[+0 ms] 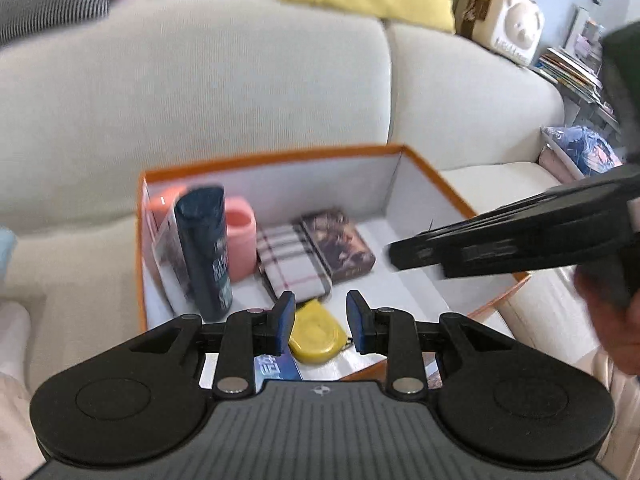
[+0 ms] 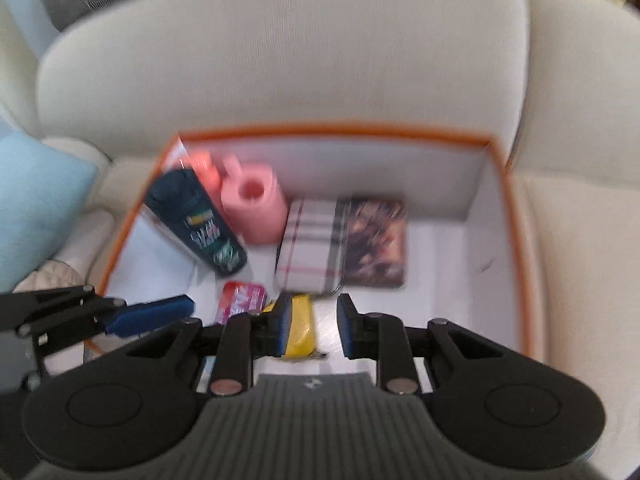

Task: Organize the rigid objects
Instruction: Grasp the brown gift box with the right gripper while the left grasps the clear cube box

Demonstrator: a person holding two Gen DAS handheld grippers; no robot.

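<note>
- Grippers: left gripper (image 1: 320, 322) and right gripper (image 2: 312, 330) hang over the orange box (image 1: 448, 184), jaws part spread, nothing between the pads; both look free for the next pick.
- Yellow tape measure (image 1: 316, 336) lies flat on the near floor.
- Plaid case (image 2: 312, 244) and dark card box (image 2: 376, 240) lie side by side, saving floor space.
- Dark bottle (image 1: 206, 248) leans beside the pink cup (image 2: 254, 208) at the far left wall, probably for support.
</note>
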